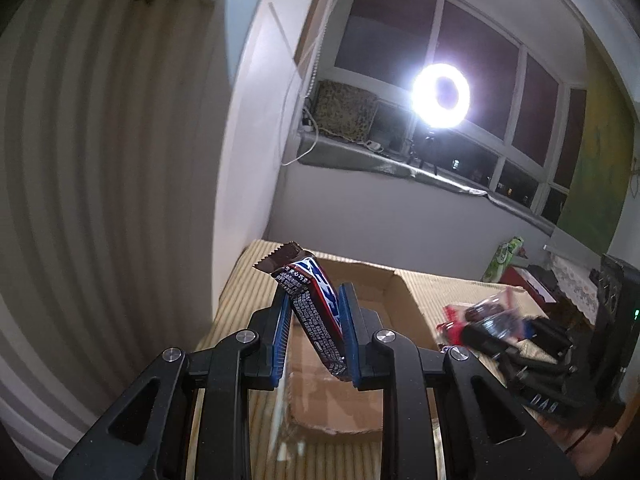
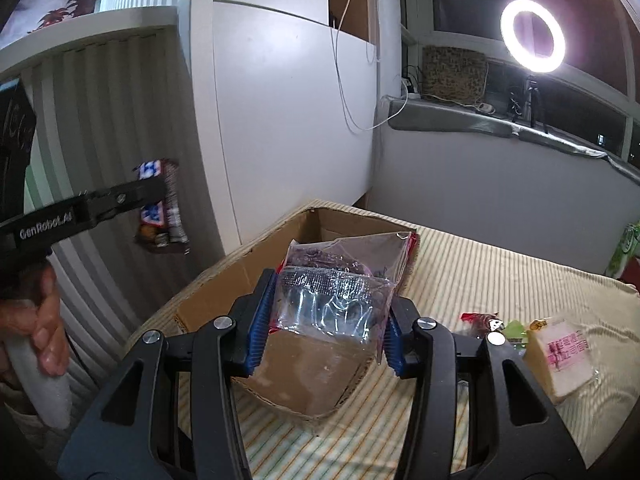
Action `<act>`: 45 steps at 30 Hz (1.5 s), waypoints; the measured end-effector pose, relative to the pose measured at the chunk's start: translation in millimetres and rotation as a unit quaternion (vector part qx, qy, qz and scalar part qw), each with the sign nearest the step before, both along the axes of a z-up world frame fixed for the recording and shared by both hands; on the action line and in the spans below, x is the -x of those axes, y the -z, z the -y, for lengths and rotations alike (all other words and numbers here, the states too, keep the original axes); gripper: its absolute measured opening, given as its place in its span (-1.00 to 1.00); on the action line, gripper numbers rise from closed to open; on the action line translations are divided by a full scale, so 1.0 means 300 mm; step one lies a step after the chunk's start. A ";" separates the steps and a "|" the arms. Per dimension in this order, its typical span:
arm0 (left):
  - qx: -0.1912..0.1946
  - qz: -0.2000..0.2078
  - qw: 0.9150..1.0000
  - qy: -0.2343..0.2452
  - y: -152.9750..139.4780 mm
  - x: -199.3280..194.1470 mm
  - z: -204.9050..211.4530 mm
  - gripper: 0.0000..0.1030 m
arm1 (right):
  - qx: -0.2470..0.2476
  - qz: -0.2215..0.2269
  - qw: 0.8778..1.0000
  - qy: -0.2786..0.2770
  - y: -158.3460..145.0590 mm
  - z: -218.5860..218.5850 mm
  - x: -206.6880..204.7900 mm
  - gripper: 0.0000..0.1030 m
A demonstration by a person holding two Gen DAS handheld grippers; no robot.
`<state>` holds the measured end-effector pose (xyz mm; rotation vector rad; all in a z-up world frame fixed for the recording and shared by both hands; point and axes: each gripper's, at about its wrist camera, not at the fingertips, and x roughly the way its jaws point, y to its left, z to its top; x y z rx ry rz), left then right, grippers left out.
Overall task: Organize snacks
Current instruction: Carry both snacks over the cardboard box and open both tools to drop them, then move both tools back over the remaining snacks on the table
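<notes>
My left gripper (image 1: 316,320) is shut on a dark chocolate bar (image 1: 316,312) with a blue and white logo, held tilted above an open cardboard box (image 1: 384,292) on the striped table. In the right wrist view the same bar (image 2: 160,208) hangs in the left gripper (image 2: 156,196) at far left, above and left of the box (image 2: 224,280). My right gripper (image 2: 326,316) is shut on a clear plastic snack bag (image 2: 336,296) with dark contents, held over the box's near side. The right gripper with its bag (image 1: 488,316) shows blurred in the left wrist view.
On the striped tablecloth (image 2: 500,280) to the right lie a wrapped cream-coloured cake (image 2: 560,356) with pink print and small red and green packets (image 2: 492,324). A green package (image 1: 502,258) stands at the table's far edge. A white cabinet (image 2: 288,112) and ring light (image 2: 532,36) stand behind.
</notes>
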<state>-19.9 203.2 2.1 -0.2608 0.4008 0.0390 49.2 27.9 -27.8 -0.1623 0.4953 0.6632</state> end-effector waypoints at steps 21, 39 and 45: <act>0.014 -0.026 0.999 0.019 0.090 -0.167 -0.002 0.40 | 0.012 -0.042 0.999 0.003 0.139 0.017 -0.115 0.35; -0.017 -0.010 0.999 -0.043 -0.026 0.006 -0.039 0.54 | -0.001 -0.017 1.000 -0.012 0.100 0.026 0.033 0.38; -0.044 -0.017 0.999 -0.027 -0.038 -0.013 0.057 0.54 | -0.028 -0.020 0.999 0.008 0.108 0.146 0.042 0.38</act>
